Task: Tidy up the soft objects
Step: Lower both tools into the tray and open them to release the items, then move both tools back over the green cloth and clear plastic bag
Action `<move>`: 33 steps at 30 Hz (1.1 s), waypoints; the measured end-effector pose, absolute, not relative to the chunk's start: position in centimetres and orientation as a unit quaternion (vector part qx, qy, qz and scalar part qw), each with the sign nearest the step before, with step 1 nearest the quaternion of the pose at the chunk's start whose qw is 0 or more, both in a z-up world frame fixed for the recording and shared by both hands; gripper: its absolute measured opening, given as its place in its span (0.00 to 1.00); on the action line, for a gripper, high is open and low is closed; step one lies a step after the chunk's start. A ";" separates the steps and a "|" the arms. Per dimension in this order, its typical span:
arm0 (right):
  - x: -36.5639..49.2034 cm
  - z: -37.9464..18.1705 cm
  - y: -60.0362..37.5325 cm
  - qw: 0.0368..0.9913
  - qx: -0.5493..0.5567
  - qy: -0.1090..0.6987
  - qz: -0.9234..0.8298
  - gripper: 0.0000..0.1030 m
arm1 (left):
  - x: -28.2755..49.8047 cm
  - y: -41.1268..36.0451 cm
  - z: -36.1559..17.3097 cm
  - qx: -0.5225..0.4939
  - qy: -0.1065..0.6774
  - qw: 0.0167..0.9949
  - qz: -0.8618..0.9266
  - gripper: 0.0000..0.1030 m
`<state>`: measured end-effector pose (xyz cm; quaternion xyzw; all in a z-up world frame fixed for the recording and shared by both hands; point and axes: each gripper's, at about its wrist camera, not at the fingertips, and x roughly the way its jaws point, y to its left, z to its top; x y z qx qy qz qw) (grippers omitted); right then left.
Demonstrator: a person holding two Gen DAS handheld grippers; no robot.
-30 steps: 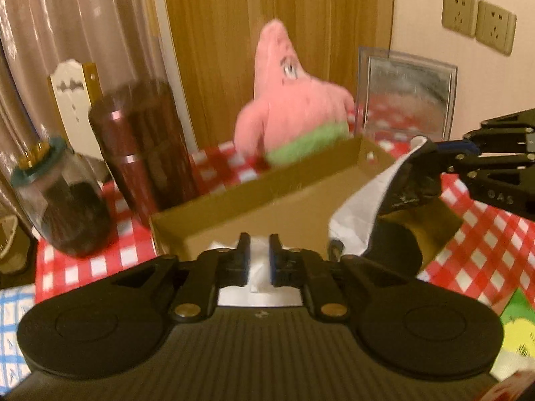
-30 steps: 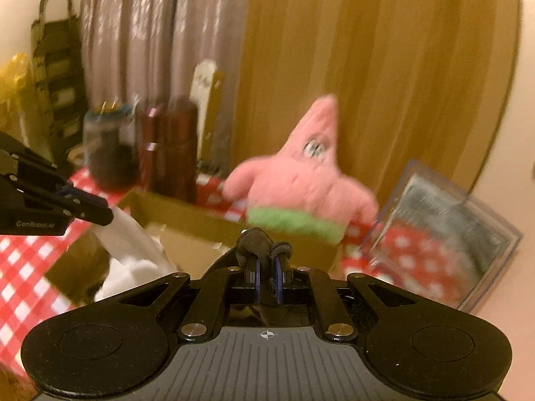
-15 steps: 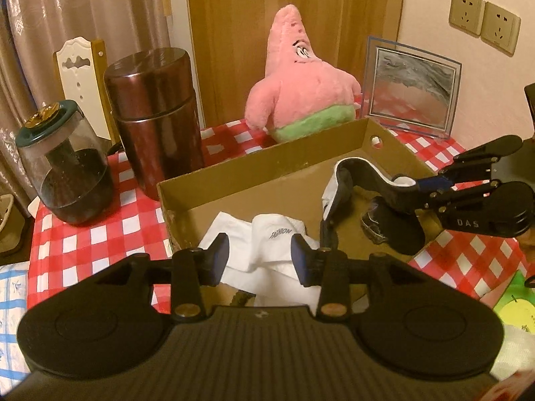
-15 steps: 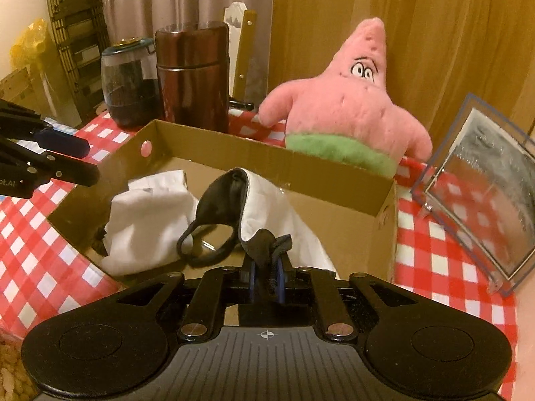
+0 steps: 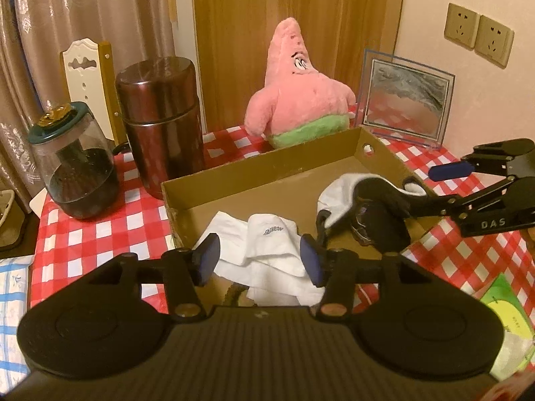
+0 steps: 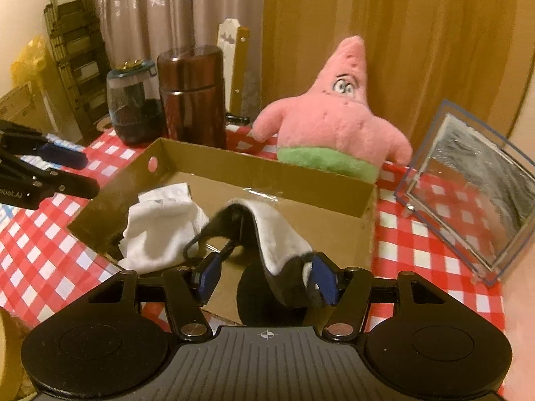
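I am letting both sets of jaws spread, the left gripper (image 5: 259, 260) off the white cloth (image 5: 267, 250) and the right gripper (image 6: 265, 279) off the black-and-white mask (image 6: 267, 230), so both soft things settle inside the cardboard box (image 5: 267, 167).

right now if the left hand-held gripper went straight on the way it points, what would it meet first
Most likely the white cloth in the cardboard box: it lies straight ahead between the opening jaws of the left hand-held gripper, untouched by the pads. Depth is hard to judge.

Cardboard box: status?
Left gripper and right gripper both opening. White cloth and black-and-white piece lie in the cardboard box. Nothing blocking.
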<state>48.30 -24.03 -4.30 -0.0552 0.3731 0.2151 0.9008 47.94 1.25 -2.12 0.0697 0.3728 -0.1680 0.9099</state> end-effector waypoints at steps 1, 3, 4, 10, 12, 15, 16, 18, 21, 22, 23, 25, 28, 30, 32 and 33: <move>48.1 -4.0 -24.3 0.902 -0.051 0.372 0.213 0.59 | 47.7 1.4 -1.9 0.067 0.372 0.911 -0.167 0.50; 47.5 -3.5 -25.0 0.903 -0.042 0.375 0.206 0.60 | 47.0 1.5 -1.4 0.063 0.370 0.912 -0.166 0.50; 47.2 -3.3 -25.3 0.903 -0.036 0.376 0.203 0.60 | 46.7 1.5 -1.1 0.062 0.368 0.913 -0.165 0.50; 44.7 -2.1 -26.5 0.904 -0.019 0.379 0.195 0.60 | 44.5 1.6 0.5 0.047 0.364 0.916 -0.164 0.51; 43.8 -1.7 -26.7 0.906 -0.019 0.380 0.189 0.60 | 43.6 1.6 1.2 0.044 0.361 0.917 -0.164 0.51; 42.1 -0.8 -27.3 0.907 -0.011 0.378 0.186 0.60 | 42.0 1.6 2.2 0.040 0.355 0.920 -0.163 0.51; 41.5 -0.5 -27.5 0.908 -0.010 0.376 0.186 0.60 | 41.5 1.6 2.5 0.038 0.353 0.920 -0.162 0.51; 40.2 0.3 -27.7 0.910 -0.010 0.372 0.185 0.60 | 40.2 1.6 3.1 0.034 0.349 0.922 -0.161 0.51; 38.0 1.5 -28.0 0.913 -0.001 0.364 0.183 0.60 | 38.4 1.6 4.0 0.029 0.344 0.925 -0.160 0.52; 37.2 1.9 -28.1 0.914 0.003 0.362 0.184 0.60 | 37.6 1.6 4.3 0.027 0.341 0.926 -0.158 0.53; 36.5 2.2 -28.1 0.915 0.003 0.360 0.184 0.60 | 36.9 1.6 4.5 0.026 0.338 0.928 -0.156 0.53; 34.9 3.0 -28.0 0.918 0.001 0.353 0.182 0.61 | 35.4 1.7 5.0 0.022 0.334 0.930 -0.153 0.54; 32.8 3.8 -27.8 0.920 0.004 0.346 0.183 0.61 | 33.2 1.6 5.6 0.024 0.331 0.932 -0.145 0.57; 31.3 4.3 -27.6 0.923 0.001 0.340 0.181 0.61 | 31.8 1.4 6.0 0.027 0.329 0.933 -0.142 0.62; 29.8 4.7 -27.3 0.925 -0.007 0.335 0.181 0.61 | 30.5 1.3 6.3 0.028 0.325 0.935 -0.140 0.64; 29.1 4.9 -27.1 0.925 -0.010 0.333 0.181 0.61 | 29.8 1.3 6.4 0.029 0.321 0.937 -0.137 0.66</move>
